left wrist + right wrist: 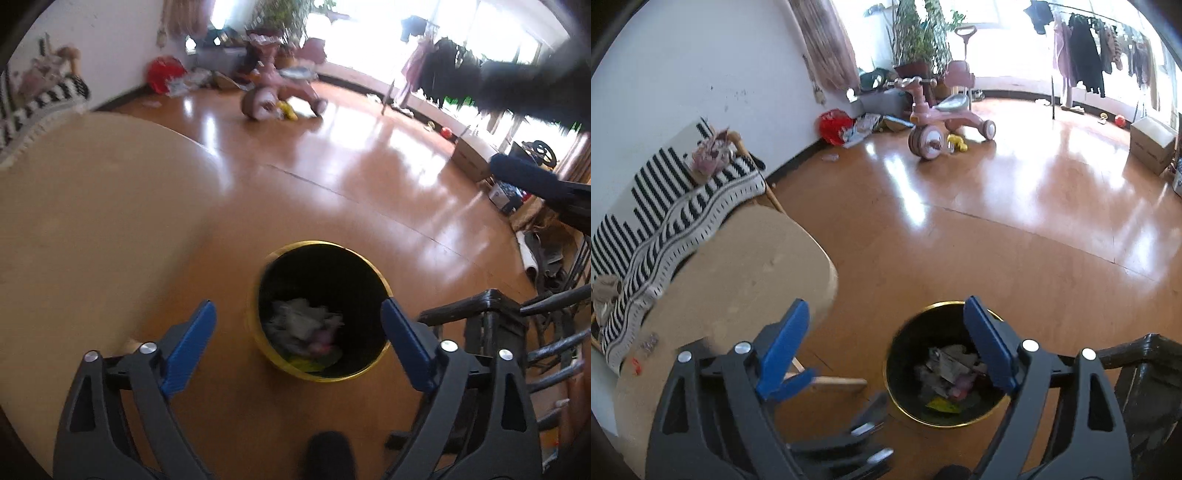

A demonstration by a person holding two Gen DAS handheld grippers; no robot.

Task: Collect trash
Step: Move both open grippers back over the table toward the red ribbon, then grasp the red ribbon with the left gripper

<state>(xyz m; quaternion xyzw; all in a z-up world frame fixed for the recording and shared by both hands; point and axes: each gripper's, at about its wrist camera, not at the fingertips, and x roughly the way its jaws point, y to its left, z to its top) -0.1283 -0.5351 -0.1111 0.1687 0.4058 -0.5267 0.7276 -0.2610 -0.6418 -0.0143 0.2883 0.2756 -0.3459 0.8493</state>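
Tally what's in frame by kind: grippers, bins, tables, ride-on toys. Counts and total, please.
Grippers: 2, the left gripper and the right gripper, jaws wide apart, nothing held
Bins: 1, the yellow-rimmed bin, trash inside
Tables: 1, the tan table
Ride-on toys: 1, the pink tricycle
Total: 5

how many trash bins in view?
1. The yellow-rimmed trash bin stands on the floor beside the table, under both open grippers, with crumpled trash inside. Others may sit out of frame.
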